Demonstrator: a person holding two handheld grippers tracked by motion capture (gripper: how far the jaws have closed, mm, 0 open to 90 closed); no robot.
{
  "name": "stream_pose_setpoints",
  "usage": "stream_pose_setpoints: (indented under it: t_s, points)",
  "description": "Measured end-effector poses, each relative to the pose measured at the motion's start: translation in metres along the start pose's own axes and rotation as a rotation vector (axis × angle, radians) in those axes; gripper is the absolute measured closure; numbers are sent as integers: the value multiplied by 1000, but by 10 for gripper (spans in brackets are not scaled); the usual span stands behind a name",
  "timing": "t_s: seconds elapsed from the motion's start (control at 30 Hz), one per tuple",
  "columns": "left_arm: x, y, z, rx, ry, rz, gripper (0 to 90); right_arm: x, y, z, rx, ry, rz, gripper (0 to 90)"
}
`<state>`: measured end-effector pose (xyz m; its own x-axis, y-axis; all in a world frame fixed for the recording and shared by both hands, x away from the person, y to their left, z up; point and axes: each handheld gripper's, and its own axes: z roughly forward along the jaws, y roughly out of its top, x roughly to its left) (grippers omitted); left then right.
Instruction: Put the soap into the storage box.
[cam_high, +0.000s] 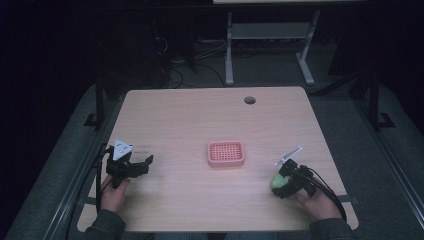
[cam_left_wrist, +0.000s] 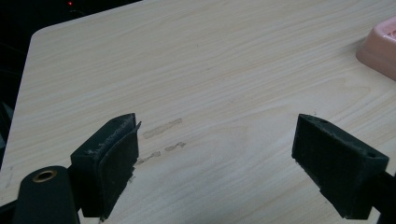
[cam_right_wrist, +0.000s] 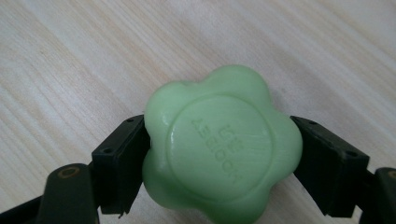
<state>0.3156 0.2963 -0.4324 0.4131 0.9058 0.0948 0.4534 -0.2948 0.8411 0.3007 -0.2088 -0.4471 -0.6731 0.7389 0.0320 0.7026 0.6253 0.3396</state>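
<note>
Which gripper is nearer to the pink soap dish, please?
Right, though only narrowly. The right gripper, shut on the green soap, sits to the pink soap dish's right; the open left gripper sits farther to its left.

The table (cam_high: 190, 115) has a light wood-grain top with a matt, smooth finish; a few dull residue streaks (cam_left_wrist: 161, 128) mark it toward the left edge. The soap dish (cam_high: 226, 153), mid-tabletop, looks like pink plastic with a perforated top and a slight sheen. The soap bar (cam_right_wrist: 222, 144) is pale green, waxy and smooth, semi-glossy, with embossed lettering. The left gripper (cam_left_wrist: 215, 158) has matt black pads (cam_left_wrist: 114, 154) with a rough, foam-like, frayed surface. The right gripper (cam_right_wrist: 219, 158) is of matt black plastic.
</note>
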Motion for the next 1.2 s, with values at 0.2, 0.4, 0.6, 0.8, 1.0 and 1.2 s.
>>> stream_pose_setpoints:
  t_s: [0.2,0.4,0.6,0.8,1.0,1.2]
  points:
    - [1,0,0,1,0,-3,142,0,2,2,19,5,0,243]
    - [1,0,-1,-4,-1,-1,142,0,4,2,31,5,0,249]
    - [0,0,-1,1,-3,1,142,-1,4,2,33,11,-20,254]
    - [2,-1,-2,-3,1,-8,142,-2,4,2,34,12,-50,257]
    - [2,-1,-2,-5,0,-13,142,-3,4,2,34,17,-66,258]
    - [1,-1,-2,0,-1,-5,142,-2,5,-2,27,19,-72,259]
